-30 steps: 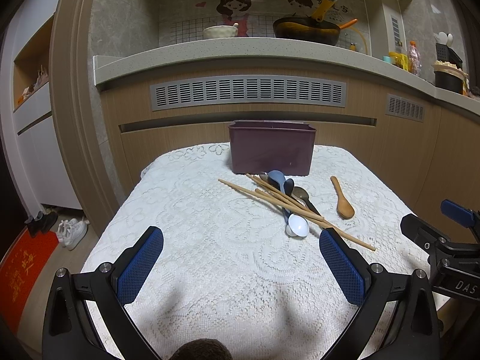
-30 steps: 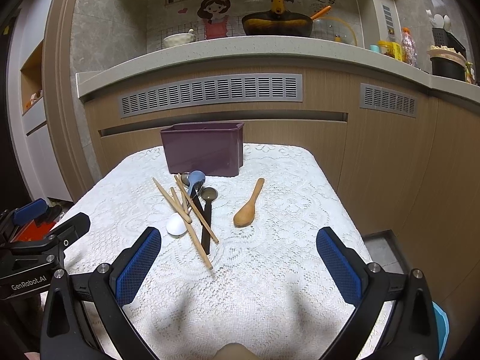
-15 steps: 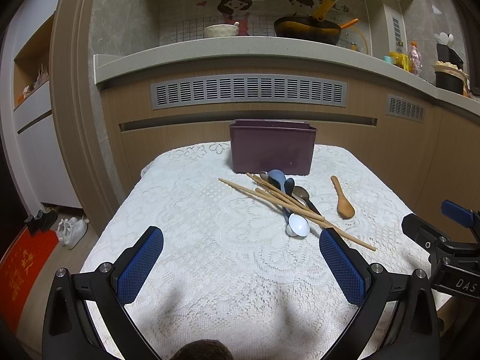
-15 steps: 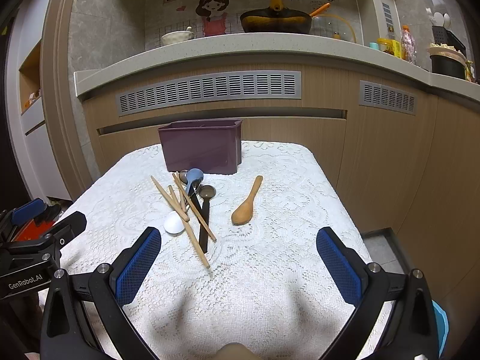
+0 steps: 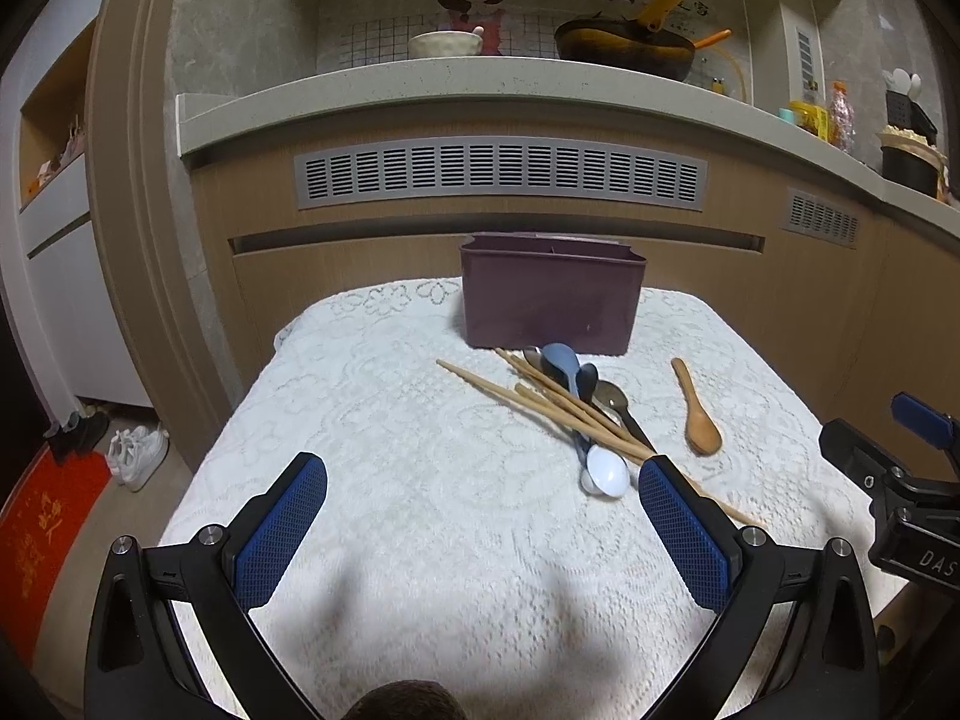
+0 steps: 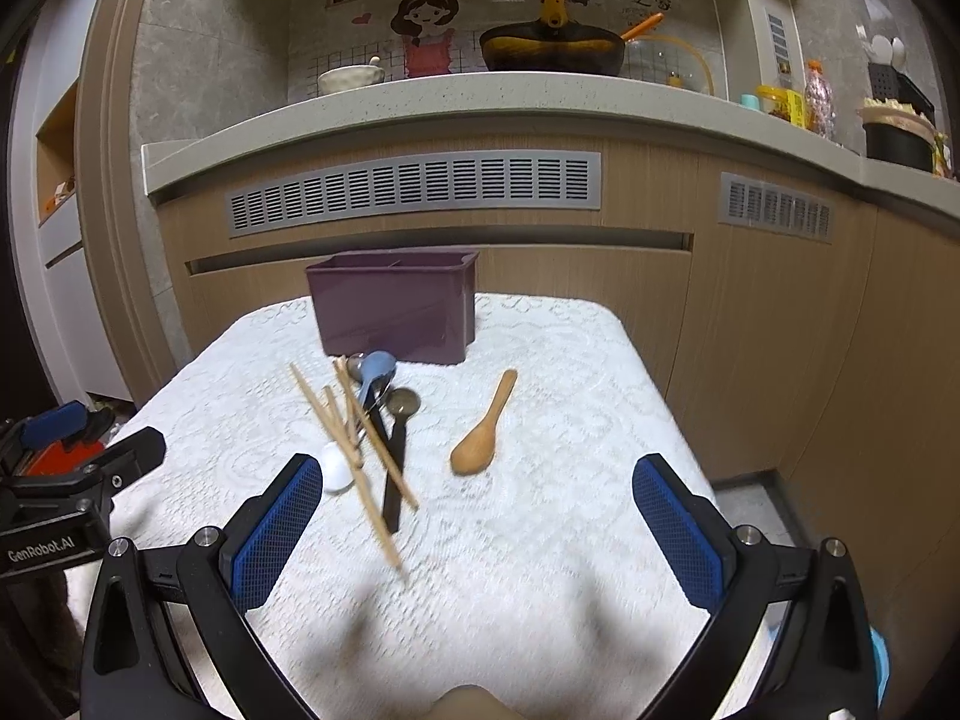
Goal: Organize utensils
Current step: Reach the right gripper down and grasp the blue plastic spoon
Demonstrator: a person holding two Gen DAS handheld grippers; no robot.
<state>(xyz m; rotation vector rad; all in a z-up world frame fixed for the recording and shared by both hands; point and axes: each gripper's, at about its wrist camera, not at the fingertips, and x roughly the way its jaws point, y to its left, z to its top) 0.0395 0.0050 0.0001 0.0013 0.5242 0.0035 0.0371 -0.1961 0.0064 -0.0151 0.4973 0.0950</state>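
Both hand-held grippers, left (image 5: 483, 531) and right (image 6: 477, 531), are gaping wide and empty; the right is edging closer to the utensil pile (image 6: 375, 420) lying untouched before the purple bin (image 6: 393, 306) near the desk's far edge.

Table (image 5: 384, 480) set before counter front (image 5: 498, 228). Holder box (image 5: 549, 300) at table's far edge, near centre. Directly before box: heap of chopsticks (image 5: 540, 399) lying across spoons (image 5: 603, 471), running toward near right corner. Wooden spoon (image 5: 696, 414) alone, right of heap, apart from it. Pan (image 5: 624, 48) and bowl (image 5: 445, 43) on counter top behind.
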